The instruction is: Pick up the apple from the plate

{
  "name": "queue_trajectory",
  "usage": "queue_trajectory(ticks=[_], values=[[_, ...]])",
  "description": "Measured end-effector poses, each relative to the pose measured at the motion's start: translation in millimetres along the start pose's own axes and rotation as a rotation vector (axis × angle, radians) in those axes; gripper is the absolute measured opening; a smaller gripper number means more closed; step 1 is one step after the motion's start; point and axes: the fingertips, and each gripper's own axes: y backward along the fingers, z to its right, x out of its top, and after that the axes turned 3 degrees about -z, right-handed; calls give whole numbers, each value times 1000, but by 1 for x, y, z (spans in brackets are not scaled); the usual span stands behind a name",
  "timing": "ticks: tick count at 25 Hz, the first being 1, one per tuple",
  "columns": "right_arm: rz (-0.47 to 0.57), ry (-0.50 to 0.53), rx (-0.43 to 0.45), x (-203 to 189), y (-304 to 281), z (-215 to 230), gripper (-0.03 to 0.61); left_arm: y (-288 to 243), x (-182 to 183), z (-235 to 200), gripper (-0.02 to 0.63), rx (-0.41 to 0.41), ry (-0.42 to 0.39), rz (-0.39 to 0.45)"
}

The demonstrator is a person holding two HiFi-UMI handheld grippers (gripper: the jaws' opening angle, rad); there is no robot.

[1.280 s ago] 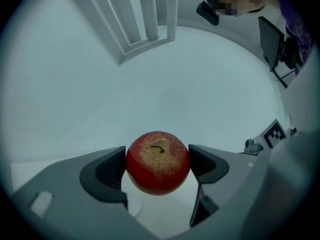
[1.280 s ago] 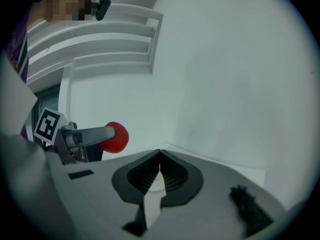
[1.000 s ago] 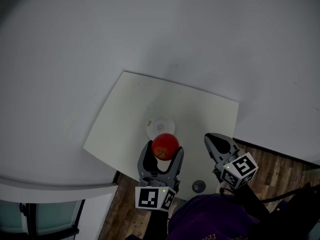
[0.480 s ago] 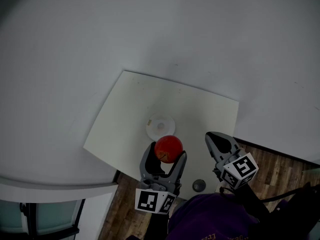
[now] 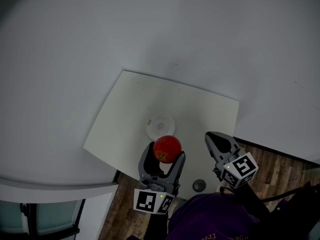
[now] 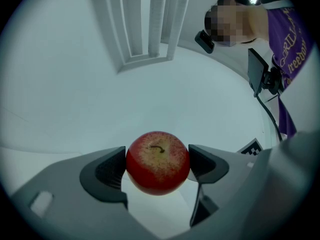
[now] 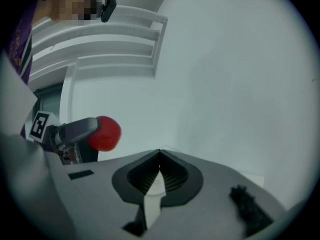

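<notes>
Pale tabletop [image 5: 145, 96], left tongs [image 5: 164, 153] clamping apple [image 6: 157, 161]

Cream table [image 5: 129, 110], seemingly wooden floor [image 5: 281, 170]

The apple [image 6: 158, 161] is sitting pinched between the two jaws of the left gripper [image 5: 164, 154], one dark pad pressing on each side of it. It is showing glossy red skin with a yellowish, speckled patch around a short curved brown stem, and the stem end is facing the gripper's camera. It is hanging in the air, touching nothing but the pads. The plate [image 5: 160, 126] is lying flat on the pale table [image 5: 125, 114]; it is small, round and white, and the apple is hovering over its near edge.
</notes>
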Motion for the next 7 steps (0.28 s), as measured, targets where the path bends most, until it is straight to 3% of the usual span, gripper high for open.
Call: queue_trajectory(ticks=[7], values=[[-9, 7, 12, 0, 0, 0, 11, 0, -1, -2, 399, 5, -11, -12]])
